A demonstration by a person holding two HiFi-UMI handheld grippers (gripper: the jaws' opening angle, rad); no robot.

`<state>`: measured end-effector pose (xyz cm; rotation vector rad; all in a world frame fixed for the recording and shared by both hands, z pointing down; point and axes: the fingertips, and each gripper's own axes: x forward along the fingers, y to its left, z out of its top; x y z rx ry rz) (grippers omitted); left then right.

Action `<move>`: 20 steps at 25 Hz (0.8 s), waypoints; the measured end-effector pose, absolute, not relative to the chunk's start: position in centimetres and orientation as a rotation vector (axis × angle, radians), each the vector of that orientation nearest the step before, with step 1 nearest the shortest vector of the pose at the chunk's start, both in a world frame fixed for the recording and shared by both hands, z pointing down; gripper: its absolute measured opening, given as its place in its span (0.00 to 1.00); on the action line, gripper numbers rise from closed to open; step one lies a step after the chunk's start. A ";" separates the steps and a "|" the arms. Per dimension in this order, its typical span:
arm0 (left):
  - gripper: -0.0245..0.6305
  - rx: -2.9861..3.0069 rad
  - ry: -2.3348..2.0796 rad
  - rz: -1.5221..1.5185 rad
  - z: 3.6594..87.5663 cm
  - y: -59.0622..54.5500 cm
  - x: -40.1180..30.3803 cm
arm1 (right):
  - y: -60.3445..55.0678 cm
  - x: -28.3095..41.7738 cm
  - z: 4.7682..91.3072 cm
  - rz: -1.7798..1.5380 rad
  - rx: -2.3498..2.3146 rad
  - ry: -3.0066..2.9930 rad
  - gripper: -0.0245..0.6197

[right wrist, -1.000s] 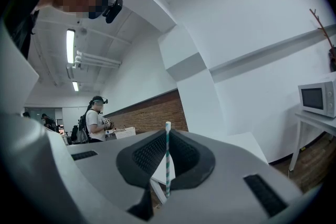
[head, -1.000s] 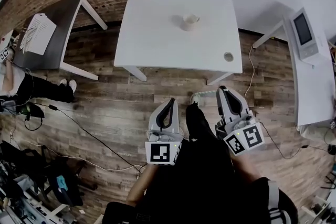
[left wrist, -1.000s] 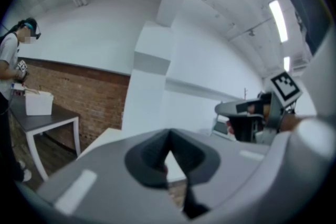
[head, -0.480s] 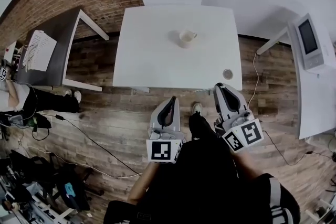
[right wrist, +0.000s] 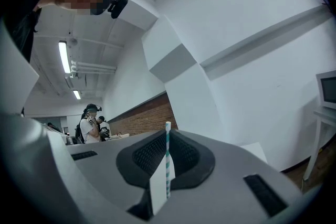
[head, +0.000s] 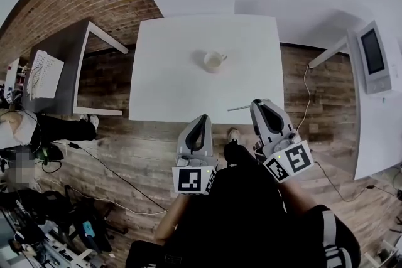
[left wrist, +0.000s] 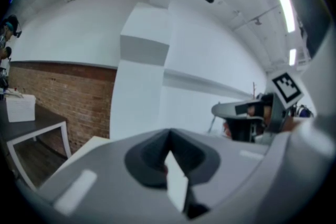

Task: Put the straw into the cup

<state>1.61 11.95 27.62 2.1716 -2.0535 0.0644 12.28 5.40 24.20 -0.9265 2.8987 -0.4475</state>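
The right gripper (head: pixel 259 103) has its jaws pressed together on the striped straw (right wrist: pixel 168 152). In the head view the straw sticks out toward 9 o'clock, over the near edge of the white table (head: pixel 163 85). The left gripper (head: pixel 201 120) has its jaws together, with nothing between them. The cup (head: pixel 213 61) stands on the table at about 11 o'clock from the straw, well apart from it.

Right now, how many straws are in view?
1. A teal-and-white striped straw is clamped in the right tool. None sticks out of the white cup on the white table, and the left tool is shut empty. Others may be hidden.
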 end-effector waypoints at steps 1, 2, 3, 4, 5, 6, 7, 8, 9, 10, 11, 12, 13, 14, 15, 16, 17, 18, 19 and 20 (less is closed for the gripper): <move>0.04 2.164 -2.053 0.065 27.7 11.4 1.6 | 4.9 12.2 24.2 -0.455 -0.911 2.903 0.07; 0.04 2.154 -2.055 0.068 27.7 11.0 1.6 | 4.4 12.2 24.3 -0.460 -0.897 2.908 0.07; 0.04 2.144 -2.061 0.073 27.7 10.6 1.6 | 3.9 12.2 24.3 -0.462 -0.887 2.913 0.06; 0.04 2.136 -2.067 0.078 27.8 10.2 1.5 | 3.4 12.1 24.4 -0.459 -0.881 2.916 0.07; 0.04 2.130 -2.072 0.084 27.9 9.8 1.4 | 2.9 12.1 24.4 -0.457 -0.877 2.917 0.06; 0.04 2.127 -2.074 0.092 28.0 9.5 1.3 | 2.5 12.1 24.5 -0.460 -0.876 2.917 0.06; 0.04 2.123 -2.074 0.100 28.1 9.3 1.3 | 2.2 12.2 24.6 -0.468 -0.876 2.915 0.06; 0.04 2.119 -2.074 0.107 28.3 9.1 1.4 | 2.0 12.4 24.7 -0.478 -0.878 2.911 0.06; 0.04 2.115 -2.075 0.113 28.4 8.8 1.4 | 1.7 12.6 24.9 -0.487 -0.881 2.909 0.06; 0.04 2.111 -2.077 0.115 28.5 8.4 1.3 | 1.4 12.7 25.0 -0.493 -0.885 2.907 0.07; 0.04 2.108 -2.079 0.116 28.6 8.1 1.2 | 1.0 12.7 25.1 -0.495 -0.889 2.905 0.07; 0.04 2.108 -2.081 0.117 28.6 7.7 1.1 | 0.8 12.6 25.2 -0.496 -0.896 2.904 0.06; 0.04 2.112 -2.081 0.118 28.6 7.4 0.9 | 0.5 12.5 25.3 -0.496 -0.903 2.903 0.07; 0.04 2.118 -2.078 0.119 28.7 7.2 0.7 | 0.3 12.3 25.3 -0.497 -0.911 2.900 0.07; 0.04 2.126 -2.072 0.117 28.7 6.8 0.4 | 0.1 12.1 25.3 -0.496 -0.921 2.897 0.06; 0.04 2.133 -2.064 0.116 28.8 6.5 0.1 | -0.1 11.8 25.3 -0.494 -0.933 2.894 0.06; 0.04 2.140 -2.055 0.114 28.9 6.0 -0.3 | -0.3 11.6 25.3 -0.490 -0.946 2.890 0.06; 0.04 2.149 -2.048 0.111 29.0 5.5 -0.7 | -0.6 11.3 25.2 -0.484 -0.961 2.887 0.06; 0.04 2.159 -2.041 0.108 29.0 4.8 -1.2 | -1.0 10.9 25.2 -0.477 -0.976 2.883 0.06; 0.04 2.171 -2.033 0.104 29.0 4.1 -1.7 | -1.4 10.6 25.1 -0.469 -0.993 2.878 0.06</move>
